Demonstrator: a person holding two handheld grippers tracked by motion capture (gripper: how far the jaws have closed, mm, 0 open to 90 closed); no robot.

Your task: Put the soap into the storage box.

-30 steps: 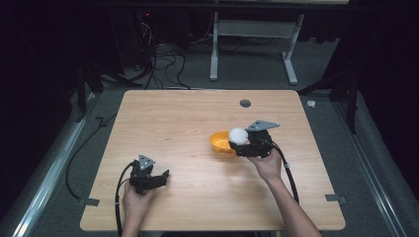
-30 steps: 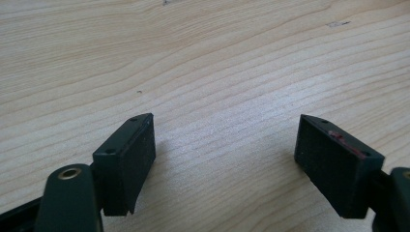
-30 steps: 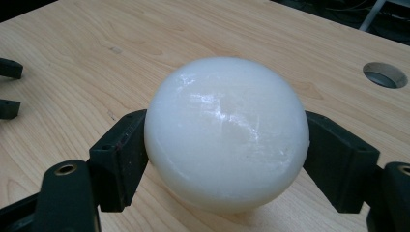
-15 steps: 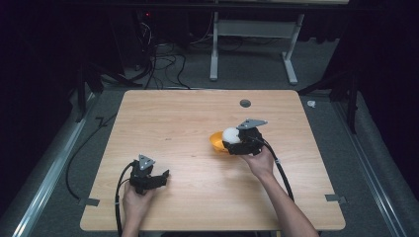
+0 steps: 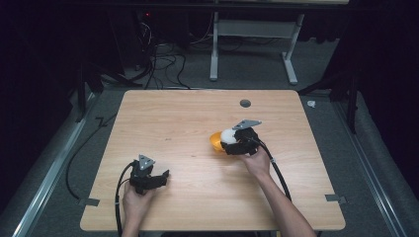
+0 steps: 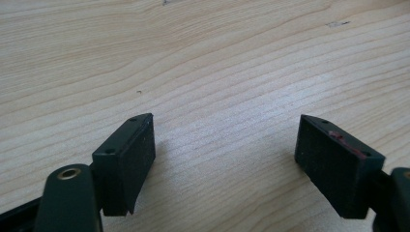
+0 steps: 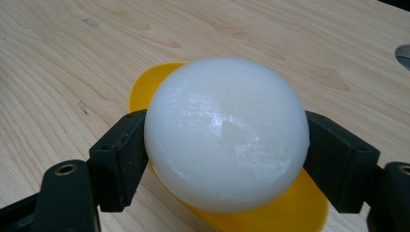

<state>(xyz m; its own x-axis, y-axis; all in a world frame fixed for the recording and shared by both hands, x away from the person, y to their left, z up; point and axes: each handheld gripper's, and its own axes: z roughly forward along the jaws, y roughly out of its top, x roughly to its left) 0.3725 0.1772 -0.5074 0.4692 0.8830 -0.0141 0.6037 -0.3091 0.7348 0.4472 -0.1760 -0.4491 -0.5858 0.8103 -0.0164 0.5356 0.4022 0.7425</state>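
Gripping the white ball (image 7: 226, 133), the right claw (image 5: 228, 143) is pressing both pads against its sides, right of centre on the wooden surface (image 5: 188, 123). The ball is sitting directly over the yellow dish (image 7: 145, 87); can't tell if it's touching it. The left claw (image 6: 225, 162) is hanging with its jaws wide apart, nothing between them, just above bare wood near the front-left of the surface, well apart from the ball.
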